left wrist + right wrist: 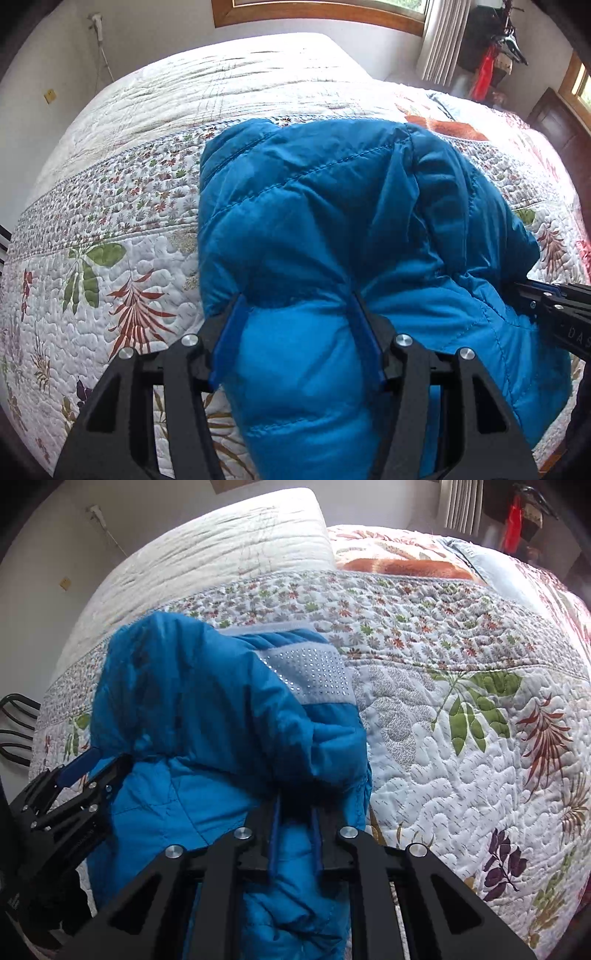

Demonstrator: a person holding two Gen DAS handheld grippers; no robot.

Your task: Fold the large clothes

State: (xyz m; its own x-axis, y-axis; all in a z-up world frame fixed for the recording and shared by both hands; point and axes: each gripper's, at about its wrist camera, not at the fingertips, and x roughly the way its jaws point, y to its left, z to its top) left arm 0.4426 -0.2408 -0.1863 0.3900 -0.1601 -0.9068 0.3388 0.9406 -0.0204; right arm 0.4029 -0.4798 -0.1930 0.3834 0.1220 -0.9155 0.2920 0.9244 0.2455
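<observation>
On the quilted bed (122, 266), my left gripper (295, 299) clamps a thick fold of the blue puffer jacket (332, 206); my right gripper (297, 808) pinches its other edge, the jacket bunched between them above the floral quilt.

We are seeing one blue puffer jacket (332, 206) lying on one floral quilt (110, 280), and we are counting two grippers working on it: the left gripper (295, 299) and the right gripper (295, 805). We are also making out one window (317, 11), one curtain (439, 40), one orange patch (402, 568) and one red object (485, 75) in the far corner.
</observation>
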